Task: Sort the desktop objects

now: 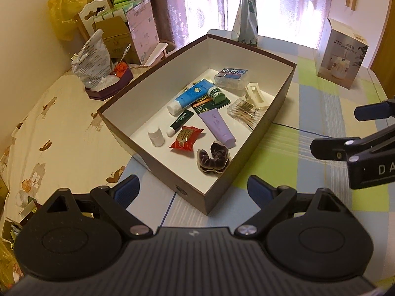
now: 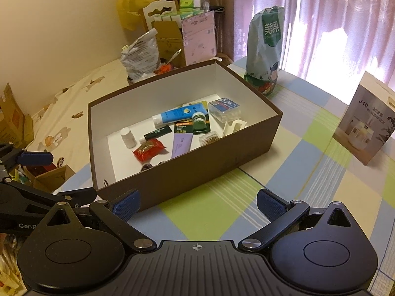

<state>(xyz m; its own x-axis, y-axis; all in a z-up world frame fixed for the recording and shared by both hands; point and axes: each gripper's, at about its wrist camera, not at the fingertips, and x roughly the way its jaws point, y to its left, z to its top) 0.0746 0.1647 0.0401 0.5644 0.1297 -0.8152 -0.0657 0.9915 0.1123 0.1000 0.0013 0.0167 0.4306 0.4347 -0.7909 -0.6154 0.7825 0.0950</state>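
Note:
A brown box with a white inside stands on the checked tablecloth. In it lie a blue tube, a purple tube, a red snack packet, a white bottle, a dark scrunchie, a bag of cotton swabs, a white hair claw and a clear case. My left gripper hovers open over the box's near corner, holding nothing. My right gripper is open and empty in front of the box's long side.
A tall green snack bag stands behind the box. A humidifier carton stands at the right of the table. Left of the table is a bed with a cartoon-print sheet, a purple tray and stacked cartons.

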